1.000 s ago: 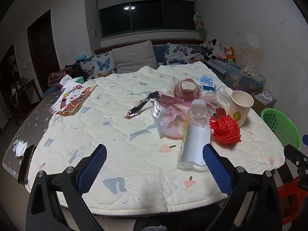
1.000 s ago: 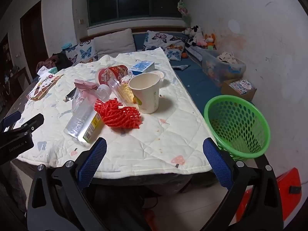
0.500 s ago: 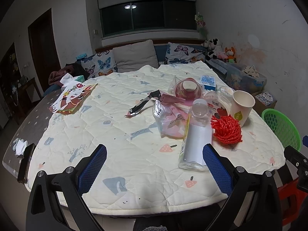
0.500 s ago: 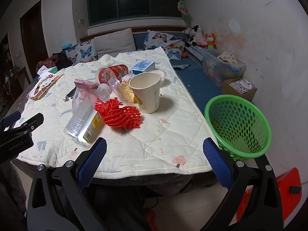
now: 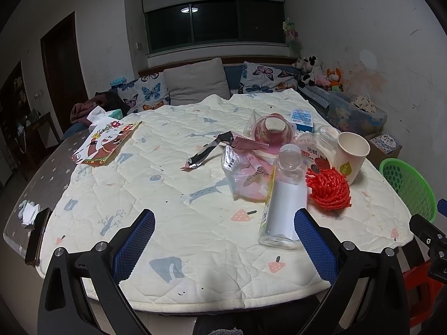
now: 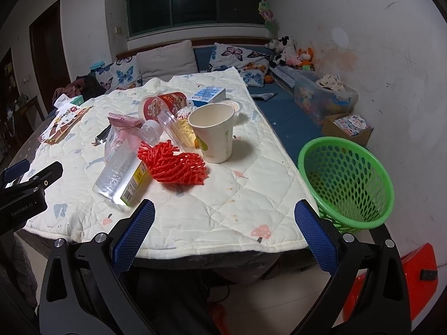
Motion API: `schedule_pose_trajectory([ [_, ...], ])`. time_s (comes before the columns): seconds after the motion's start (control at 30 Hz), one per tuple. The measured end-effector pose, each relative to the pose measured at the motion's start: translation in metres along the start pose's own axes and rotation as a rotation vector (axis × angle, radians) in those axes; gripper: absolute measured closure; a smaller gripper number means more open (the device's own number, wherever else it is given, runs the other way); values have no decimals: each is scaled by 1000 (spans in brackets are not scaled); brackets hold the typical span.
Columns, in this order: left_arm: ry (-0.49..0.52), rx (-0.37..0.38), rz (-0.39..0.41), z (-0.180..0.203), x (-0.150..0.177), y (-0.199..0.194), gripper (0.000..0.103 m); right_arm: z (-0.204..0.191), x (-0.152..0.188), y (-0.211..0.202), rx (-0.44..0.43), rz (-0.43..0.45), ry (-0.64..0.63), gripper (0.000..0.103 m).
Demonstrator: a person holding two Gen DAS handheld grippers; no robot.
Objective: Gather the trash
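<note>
Trash lies on the quilted table cover [image 5: 167, 195]: a clear plastic bottle [image 5: 283, 192] on its side, a red foam net [image 5: 328, 188], a paper cup [image 5: 350, 155], a pink plastic bag [image 5: 248, 178], a red noodle tub [image 6: 164, 106] and a blue carton [image 6: 208, 96]. A green mesh basket [image 6: 346, 178] stands past the table's right edge. My left gripper [image 5: 223, 231] is open above the table's near edge, the bottle's base beside its right finger. My right gripper [image 6: 223, 223] is open at the front right corner, holding nothing.
A picture book [image 5: 107, 142] and a tissue box [image 5: 103, 114] lie at the table's far left. A phone [image 5: 37, 236] rests on the bare left edge. A sofa with butterfly pillows [image 5: 195, 83], storage boxes [image 6: 325, 95] and a red stool [image 6: 391, 284] surround the table.
Both views have shifted only slightly; the left gripper drew back a little from the table. Nothing on the table has moved and both grippers stay open.
</note>
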State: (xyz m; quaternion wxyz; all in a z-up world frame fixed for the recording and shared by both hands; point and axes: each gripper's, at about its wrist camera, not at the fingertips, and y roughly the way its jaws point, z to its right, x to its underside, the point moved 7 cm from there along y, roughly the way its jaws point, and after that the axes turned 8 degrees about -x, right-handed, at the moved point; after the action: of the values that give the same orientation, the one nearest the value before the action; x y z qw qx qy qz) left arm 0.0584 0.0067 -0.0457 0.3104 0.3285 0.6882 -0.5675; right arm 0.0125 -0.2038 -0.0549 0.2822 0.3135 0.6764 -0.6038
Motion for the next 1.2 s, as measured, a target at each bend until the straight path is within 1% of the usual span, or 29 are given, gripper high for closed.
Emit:
schedule_pose_trajectory([
  [1.2,-2,6,-11,3,2,5,6,1,-1,8,1,-17,-1,4],
])
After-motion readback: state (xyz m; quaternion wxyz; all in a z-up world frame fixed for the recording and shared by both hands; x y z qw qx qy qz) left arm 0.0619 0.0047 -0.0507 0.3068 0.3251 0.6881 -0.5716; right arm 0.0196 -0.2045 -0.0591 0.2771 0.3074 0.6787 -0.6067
